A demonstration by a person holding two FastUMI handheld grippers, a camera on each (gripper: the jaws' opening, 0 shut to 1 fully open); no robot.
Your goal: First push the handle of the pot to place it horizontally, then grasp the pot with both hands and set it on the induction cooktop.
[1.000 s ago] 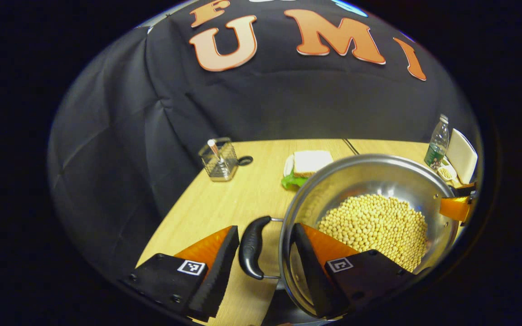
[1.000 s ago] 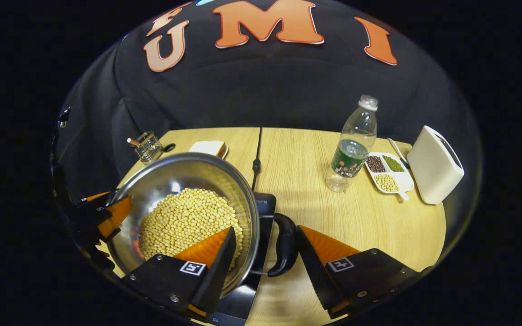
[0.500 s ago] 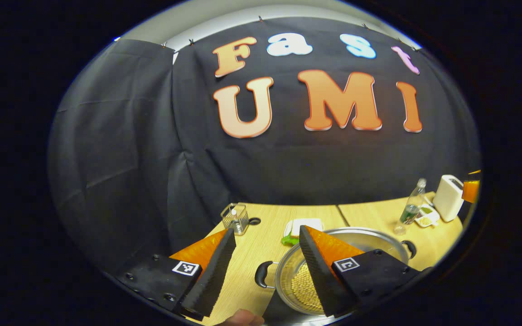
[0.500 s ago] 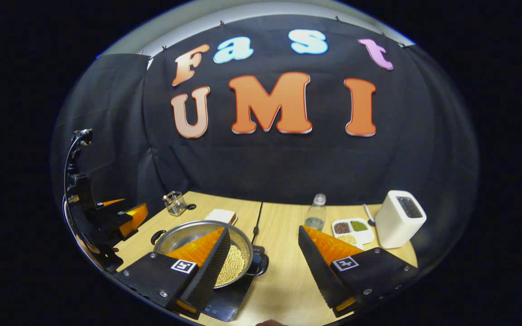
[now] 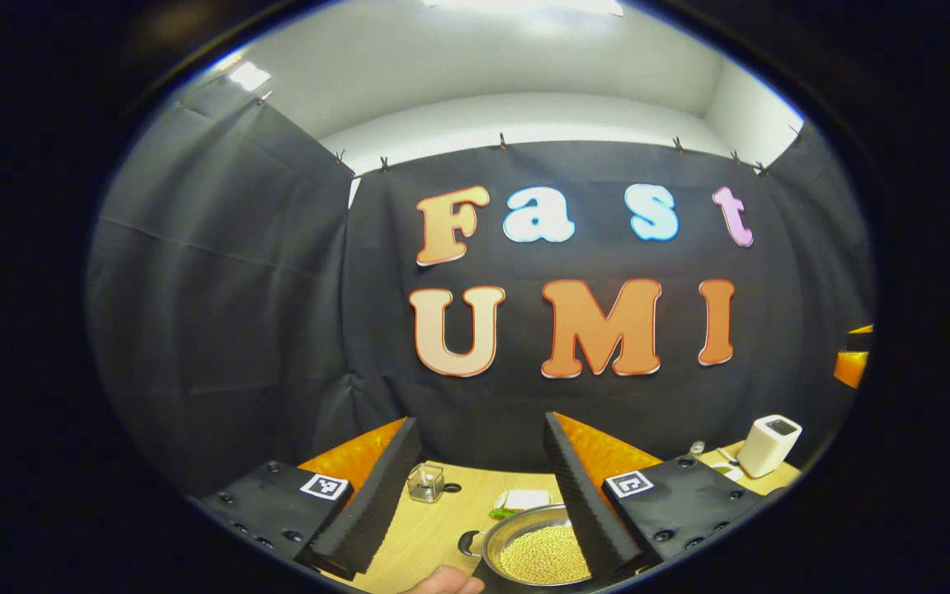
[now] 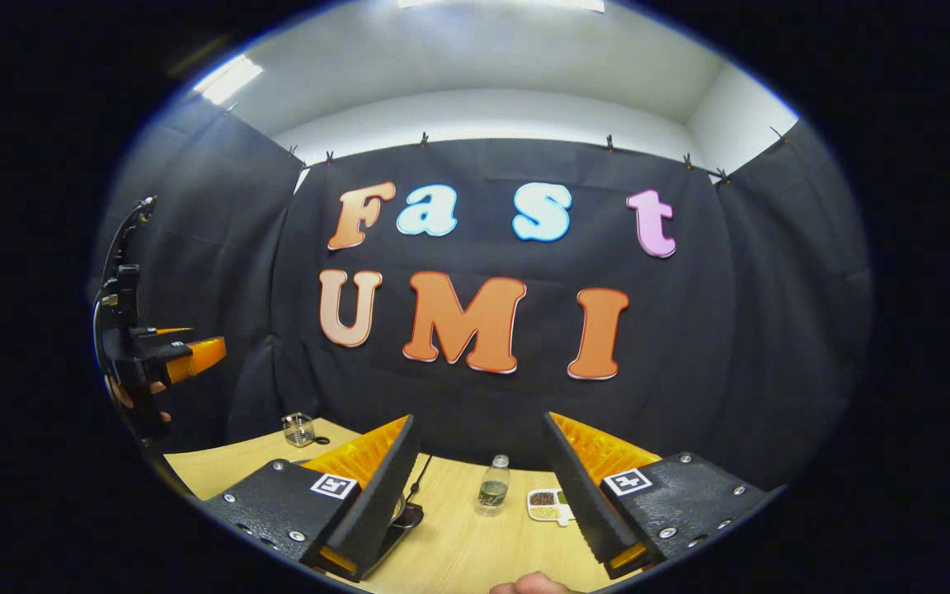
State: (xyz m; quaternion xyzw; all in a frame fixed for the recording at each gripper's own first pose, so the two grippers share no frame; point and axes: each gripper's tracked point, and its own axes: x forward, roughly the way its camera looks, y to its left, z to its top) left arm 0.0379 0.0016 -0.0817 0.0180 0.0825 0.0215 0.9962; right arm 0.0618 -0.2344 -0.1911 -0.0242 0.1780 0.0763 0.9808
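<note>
Both tools are raised high above the counter [image 6: 475, 553], each with its fingers spread wide and nothing between them: the left tool [image 5: 479, 487] and the right tool [image 6: 479, 487]. The pot [image 5: 537, 549], full of pale beans, sits below on the dark induction cooktop [image 6: 401, 521], one black handle [image 5: 468, 542] sticking out level to its side. To me the placing looks done; nothing seems left but to rest the tools.

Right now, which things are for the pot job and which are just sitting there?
For the job: pot of beans, induction cooktop, left gripper, right gripper.
Just sitting there: bottle, snack tray, white box, wire holder, sandwich.
</note>
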